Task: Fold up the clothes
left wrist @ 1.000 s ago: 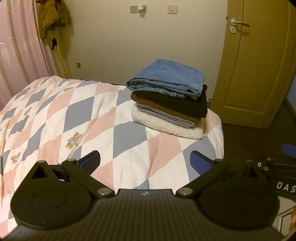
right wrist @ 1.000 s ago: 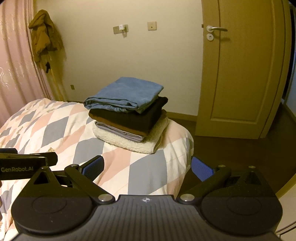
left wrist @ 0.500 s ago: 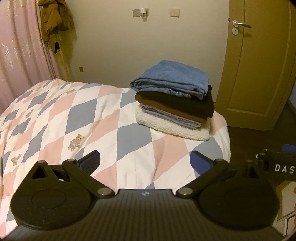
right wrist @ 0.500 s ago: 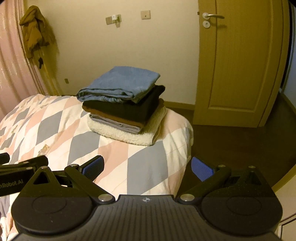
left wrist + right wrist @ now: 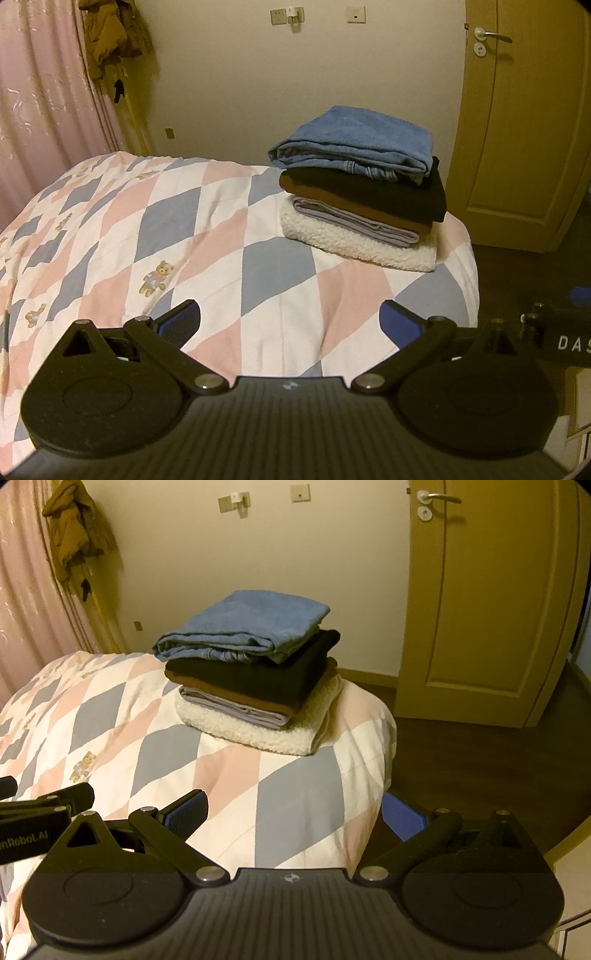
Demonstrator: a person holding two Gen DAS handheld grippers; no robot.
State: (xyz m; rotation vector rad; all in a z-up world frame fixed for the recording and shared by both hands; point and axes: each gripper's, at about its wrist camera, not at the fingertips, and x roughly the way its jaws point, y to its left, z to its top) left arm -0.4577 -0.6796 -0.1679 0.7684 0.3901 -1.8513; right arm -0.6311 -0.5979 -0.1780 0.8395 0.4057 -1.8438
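A stack of folded clothes sits at the bed's far right corner: blue jeans on top, then a black garment, a brown one, a lilac one and a white fleece at the bottom. It also shows in the right wrist view. My left gripper is open and empty, held above the quilt short of the stack. My right gripper is open and empty, over the bed's right edge. Each gripper's body shows at the edge of the other's view.
The bed carries a quilt with pink, grey and white diamonds. A wooden door stands shut at the right above dark floor. A pink curtain and a hanging brown jacket are at the left.
Both grippers have drawn back and tilted a little, so the stack sits slightly lower and farther in the views. Both stay open and empty. The stack has not moved.
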